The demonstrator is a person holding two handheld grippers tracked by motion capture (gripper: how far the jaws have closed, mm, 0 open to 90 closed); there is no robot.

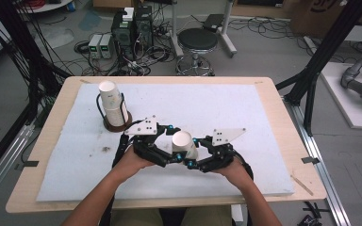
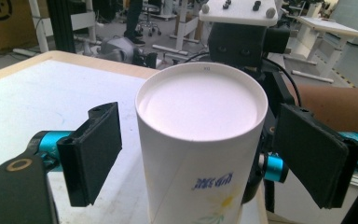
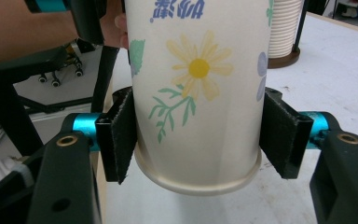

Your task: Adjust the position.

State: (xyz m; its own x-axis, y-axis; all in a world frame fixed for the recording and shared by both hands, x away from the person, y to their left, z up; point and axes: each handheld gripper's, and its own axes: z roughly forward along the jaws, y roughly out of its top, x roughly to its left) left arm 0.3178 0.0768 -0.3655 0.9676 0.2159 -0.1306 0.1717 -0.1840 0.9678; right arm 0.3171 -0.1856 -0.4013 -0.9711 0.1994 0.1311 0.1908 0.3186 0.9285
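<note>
At the left of the high view, in the upper left part of the white mat, stands a stack of paper cups (image 1: 112,104) in a dark wire holder with a round base. I cannot count the cups in the stack. It is well apart from both hands.

Lower, near the middle of the picture, the left gripper (image 1: 162,149) sits just left of one single paper cup (image 1: 185,144). In the left gripper view its two fingers (image 2: 93,151) stand apart on both sides of the cup (image 2: 200,140), with clear gaps, so they do not press it. This cup is upside down: its closed bottom points up and its wide rim points down, so the long axis runs almost vertical, a little tilted.

To the right of the cup is the right gripper (image 1: 202,157). In the right gripper view its fingers (image 3: 119,140) are clamped on the cup (image 3: 198,102), one pad on each side of the flowered wall, just above the rolled rim. The rim hangs a little over the counter (image 1: 273,108), so I judge that the right hand carries the cup alone.

For the coming move, the cup lies between the two hands, and the right one has it; the left is equally near but free.

Count: two grippers, one single cup, one stack, one holder.
</note>
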